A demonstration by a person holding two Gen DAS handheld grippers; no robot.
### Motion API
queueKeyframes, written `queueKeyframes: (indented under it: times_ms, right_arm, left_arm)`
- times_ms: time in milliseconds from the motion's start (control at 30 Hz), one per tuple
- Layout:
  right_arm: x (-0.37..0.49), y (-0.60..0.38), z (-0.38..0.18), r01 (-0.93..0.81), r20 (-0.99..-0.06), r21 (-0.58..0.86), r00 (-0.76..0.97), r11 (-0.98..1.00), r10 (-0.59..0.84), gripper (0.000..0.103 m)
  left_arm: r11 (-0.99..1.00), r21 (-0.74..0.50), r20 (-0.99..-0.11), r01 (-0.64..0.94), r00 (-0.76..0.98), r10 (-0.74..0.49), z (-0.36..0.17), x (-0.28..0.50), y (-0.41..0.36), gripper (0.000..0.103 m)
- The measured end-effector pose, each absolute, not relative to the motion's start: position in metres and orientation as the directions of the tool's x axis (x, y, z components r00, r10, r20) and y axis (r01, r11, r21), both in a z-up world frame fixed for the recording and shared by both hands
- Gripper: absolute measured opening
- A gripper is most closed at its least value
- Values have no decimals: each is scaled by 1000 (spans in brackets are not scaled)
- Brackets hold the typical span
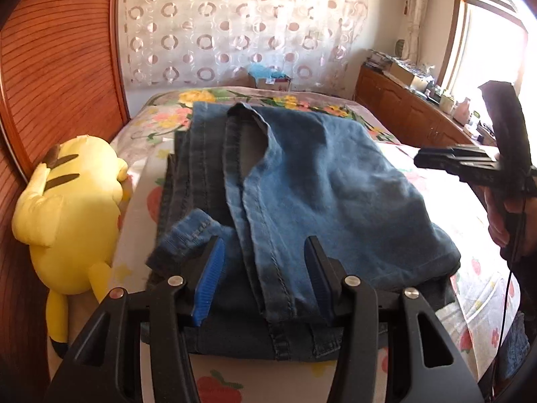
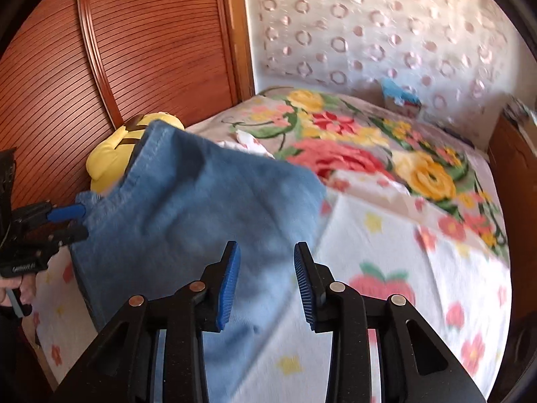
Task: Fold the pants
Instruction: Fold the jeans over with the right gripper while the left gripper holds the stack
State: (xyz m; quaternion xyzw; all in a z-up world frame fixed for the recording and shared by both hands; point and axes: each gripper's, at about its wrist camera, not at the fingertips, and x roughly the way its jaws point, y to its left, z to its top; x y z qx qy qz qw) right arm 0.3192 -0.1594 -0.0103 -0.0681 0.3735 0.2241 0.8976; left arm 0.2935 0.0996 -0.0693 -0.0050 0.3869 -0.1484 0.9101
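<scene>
left view: jeans (image 1: pixel 302 181) folded in a stack on bed (image 1: pixel 476 288); left gripper (image 1: pixel 265 278) jaws apart, gripping nothing.
right view: right gripper (image 2: pixel 266 285) jaws apart, empty, over denim edge.
handling: soft, heavy, limp; pinch the thick folded edge.
</scene>
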Motion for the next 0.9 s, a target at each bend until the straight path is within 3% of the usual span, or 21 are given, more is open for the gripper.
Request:
queueKeyframes:
  times_ms: [100, 200, 267, 367, 600, 900]
  right_arm:
    - [303, -168, -15, -442, -705, 76, 610, 894, 361, 35]
    - [289, -173, -20, -436, -709, 89, 604, 896, 365, 35]
    - [283, -178, -23, -432, -711, 96, 601, 897, 366, 35]
    - [277, -183, -27, -429, -712, 106, 597, 897, 370, 35]
    - [262, -195, -25, -436, -701, 123, 598, 892, 389, 35]
    - [249, -186, -26, -453, -680, 163, 592, 876, 432, 36]
  left_arm:
    - [954, -114, -723, 277, 635, -271, -78, 292, 95, 51]
    - [953, -90, -734, 288, 628, -259, -85, 290, 88, 44]
    - [957, -71, -739, 282, 630, -240, -86, 289, 86, 24]
    - [948, -89, -732, 305, 626, -270, -80, 287, 86, 9]
    - [969, -97, -629, 226, 741, -236, -29, 275, 115, 8]
    - [975, -115, -713, 189, 668, -214, -61, 284, 128, 8]
